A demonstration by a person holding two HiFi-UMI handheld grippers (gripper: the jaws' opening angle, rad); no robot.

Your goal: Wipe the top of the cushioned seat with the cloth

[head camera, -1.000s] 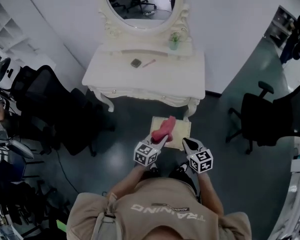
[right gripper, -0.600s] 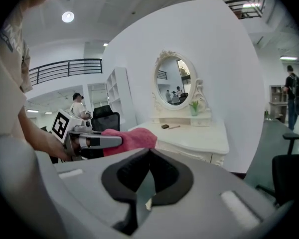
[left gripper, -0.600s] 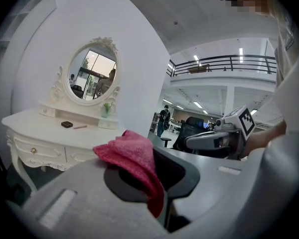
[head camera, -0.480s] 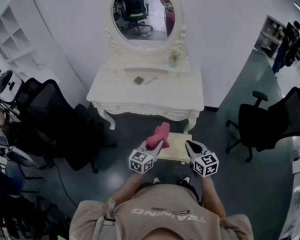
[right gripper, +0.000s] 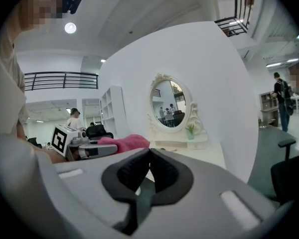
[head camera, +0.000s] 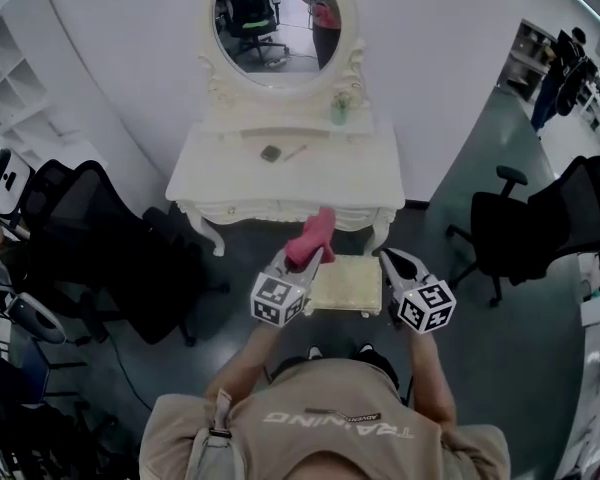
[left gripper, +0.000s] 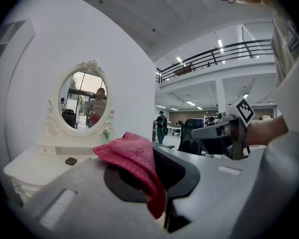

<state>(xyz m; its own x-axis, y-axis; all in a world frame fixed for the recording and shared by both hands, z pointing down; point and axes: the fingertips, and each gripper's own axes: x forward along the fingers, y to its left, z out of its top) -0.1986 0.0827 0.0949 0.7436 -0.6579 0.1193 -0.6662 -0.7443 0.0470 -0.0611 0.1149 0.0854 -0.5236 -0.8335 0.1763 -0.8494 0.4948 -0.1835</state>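
Head view: left gripper (head camera: 302, 261) clamps pink cloth (head camera: 312, 236) near cushioned seat (head camera: 347, 286); right gripper (head camera: 388, 257) closed, empty.

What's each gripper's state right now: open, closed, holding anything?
Left gripper: closed on the crumpled pink cloth.
Right gripper: closed, nothing between its jaws.

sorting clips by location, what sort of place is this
Probably a big open office or lab hall with a mock dressing corner set up in it: a white vanity table with an oval mirror, black office chairs on both sides of it, and a mezzanine railing overhead.
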